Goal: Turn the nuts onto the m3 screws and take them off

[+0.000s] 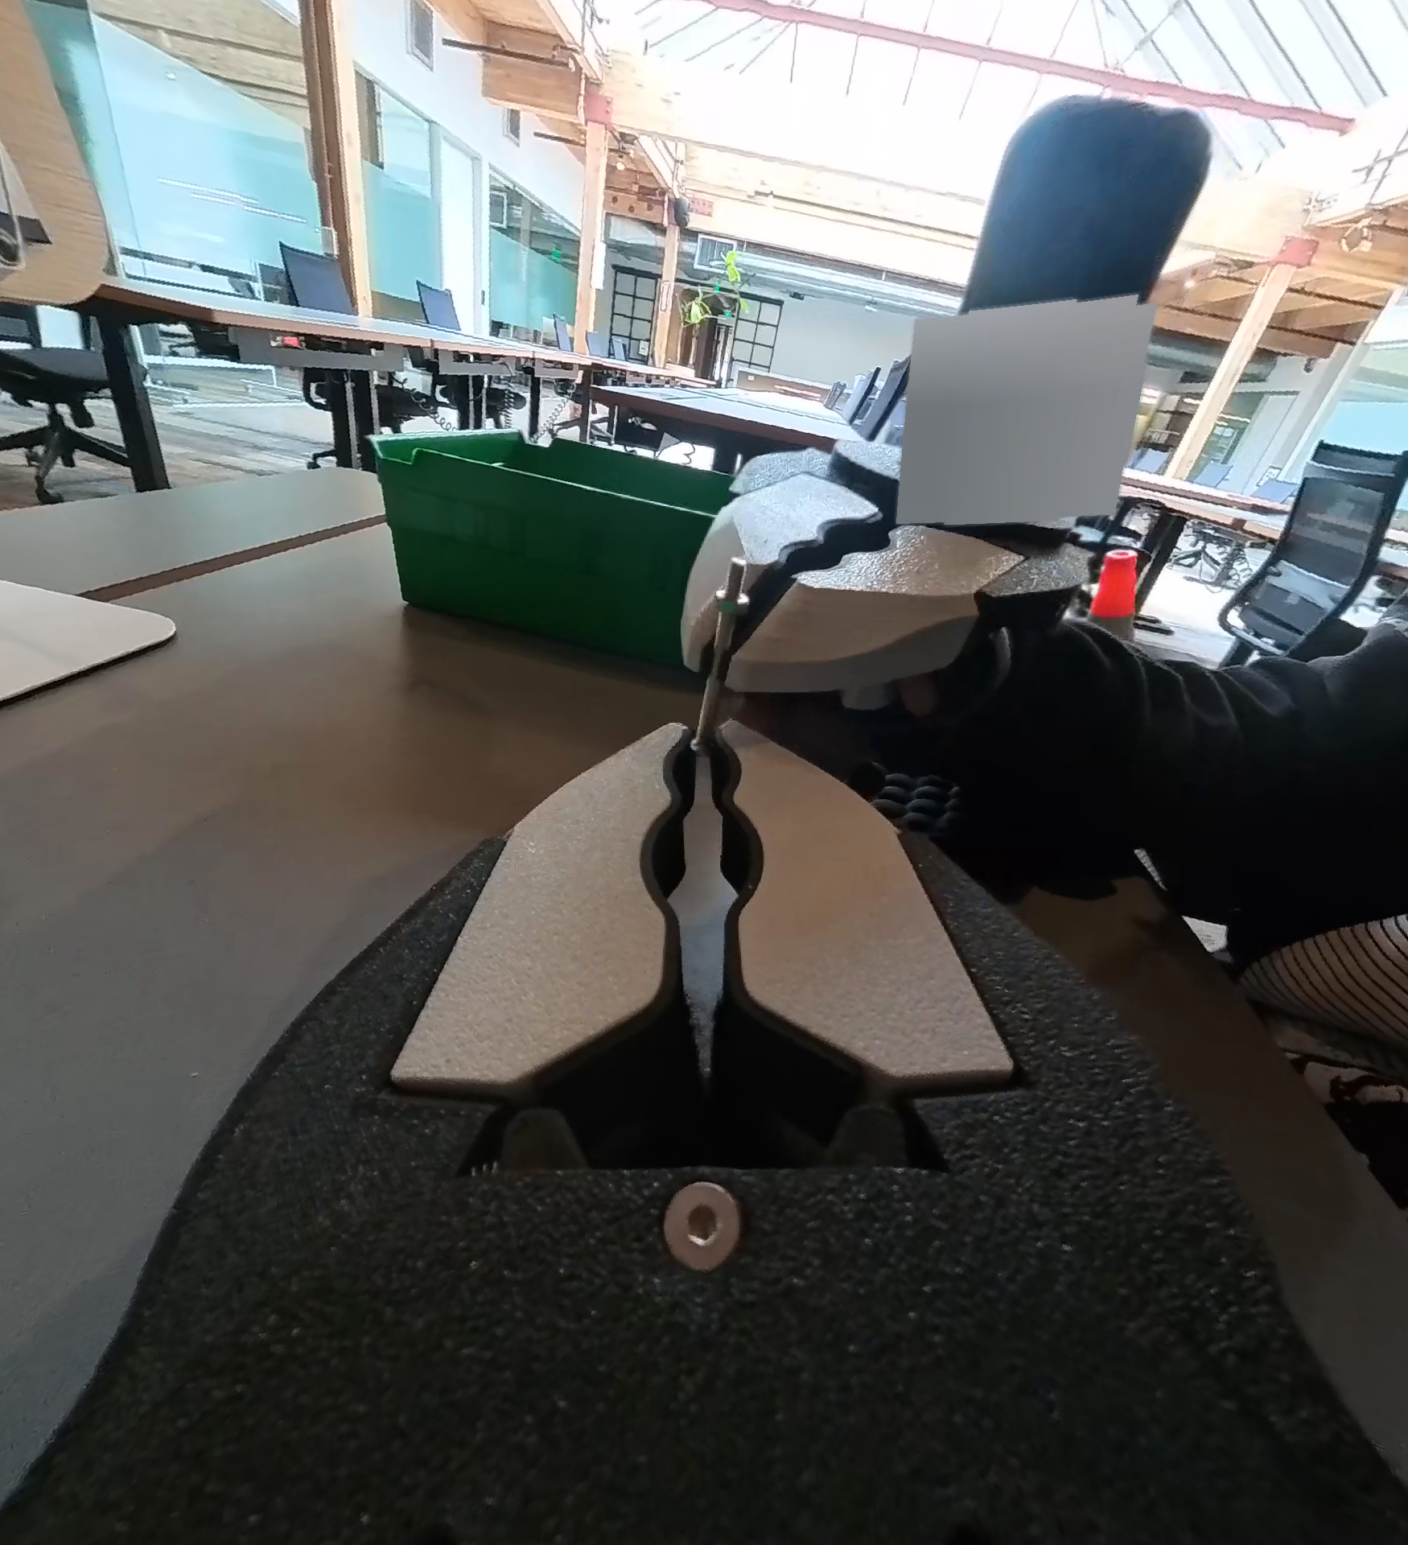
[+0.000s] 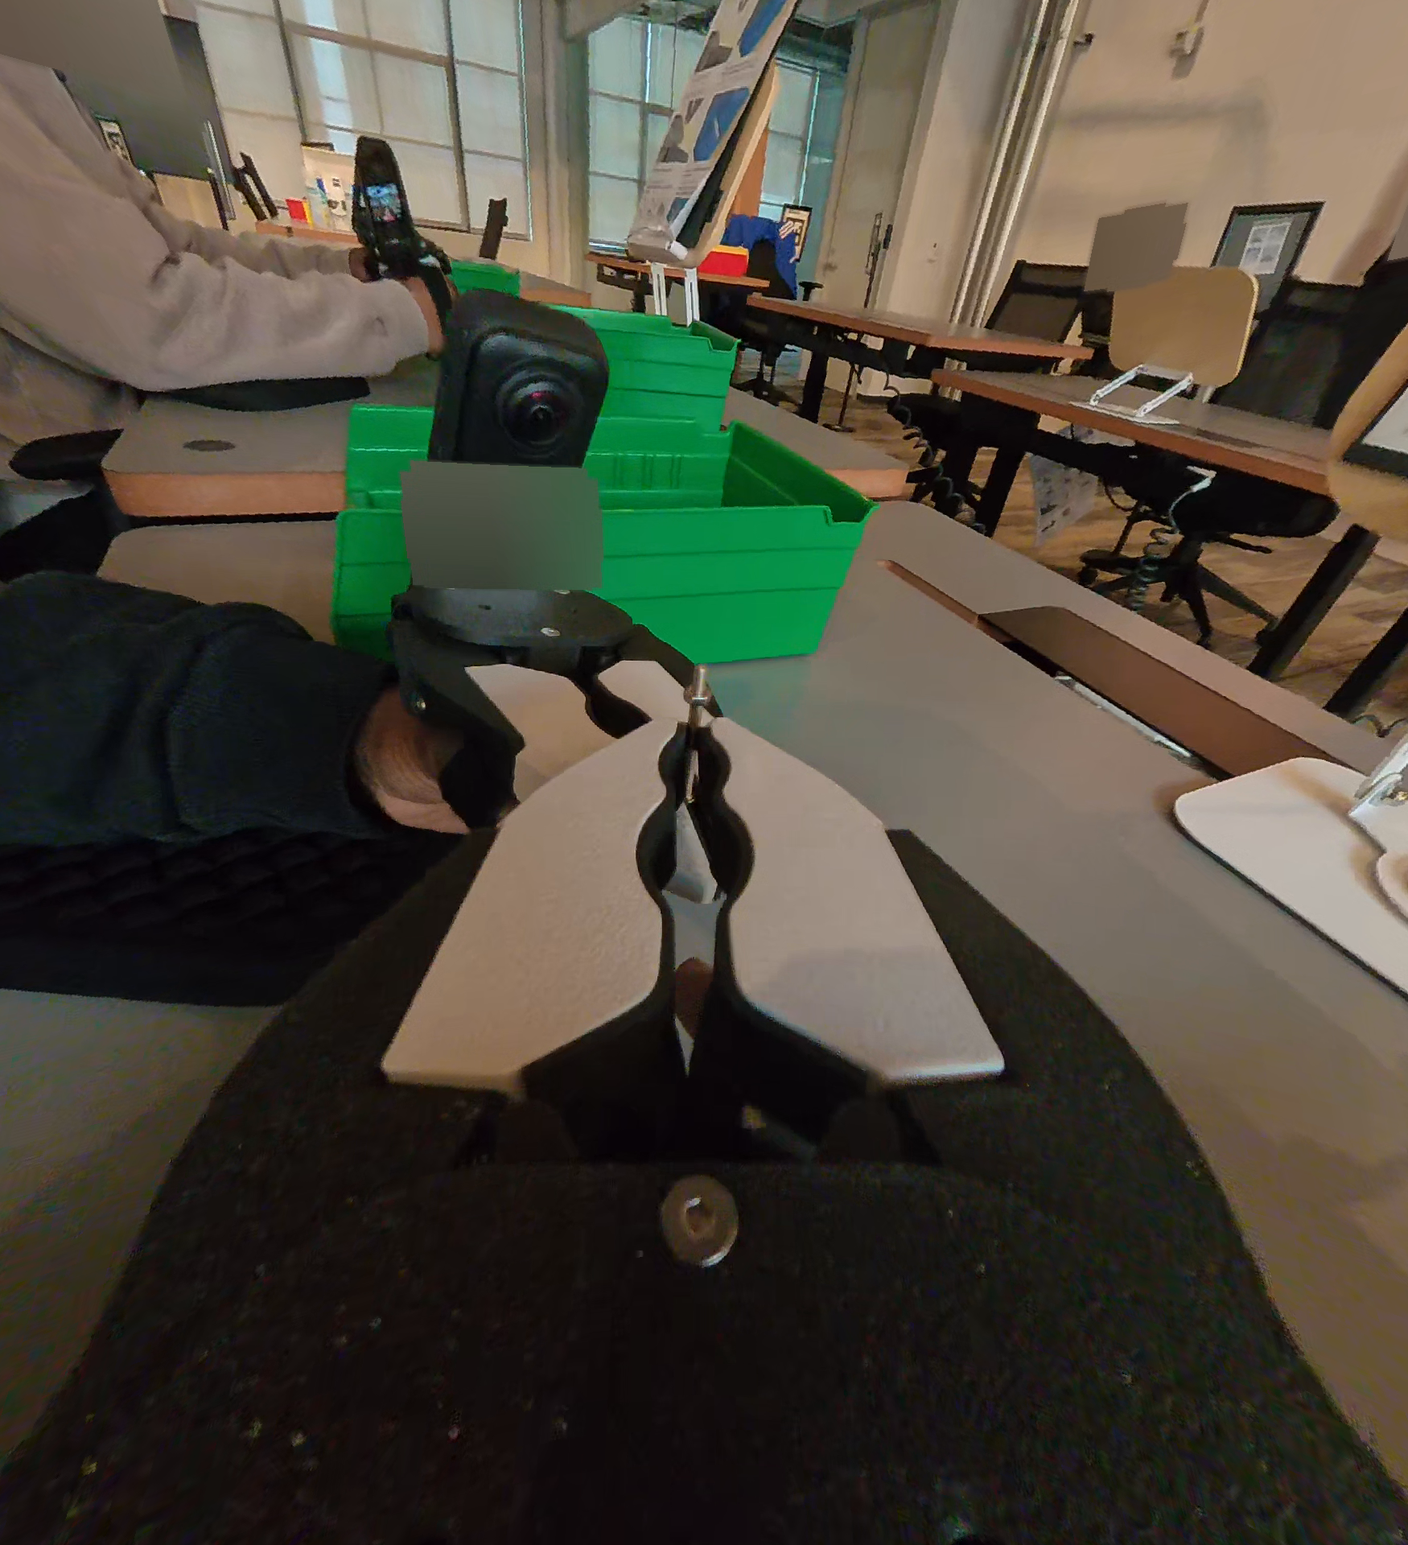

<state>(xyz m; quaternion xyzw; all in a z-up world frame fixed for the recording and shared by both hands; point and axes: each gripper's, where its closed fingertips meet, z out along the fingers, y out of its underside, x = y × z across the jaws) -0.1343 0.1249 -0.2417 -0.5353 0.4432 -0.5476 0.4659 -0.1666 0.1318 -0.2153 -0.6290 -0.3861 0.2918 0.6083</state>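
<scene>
Two hand-held grippers met over a dark desk (image 1: 182, 836), sharing one slim steel screw (image 1: 713, 669) that stood nearly upright between them. The left gripper (image 1: 699, 742) had its grey fingers (image 1: 600, 836) pressed together on the screw's lower end, right at their tips. The right gripper (image 2: 688, 736), reaching in from the opposite side, had its own fingertips closed on the shaft higher up, just under the small nut (image 1: 732, 599) that sat near the top of the thread, with a short stub of screw showing above it. From the right gripper's side the nut (image 2: 696, 690) stood just clear above the pinch, apart from the pads. A long green bin (image 1: 550, 535) lay beyond both grippers, well apart from the work. A gloved hand (image 1: 1060, 711) carried the right gripper; a second person in a pale sleeve (image 2: 182, 301) worked at another desk behind.

The step in hand looked like working the nut along the thread. To do it well, the left pinch probably needed to stay firm and keep the screw's axis steady, while the right gripper shifted up onto the nut's flats rather than the shaft. Short turns and gentle regrips would likely suit, since a tilted pull could bind the thread or flick the little nut away.
</scene>
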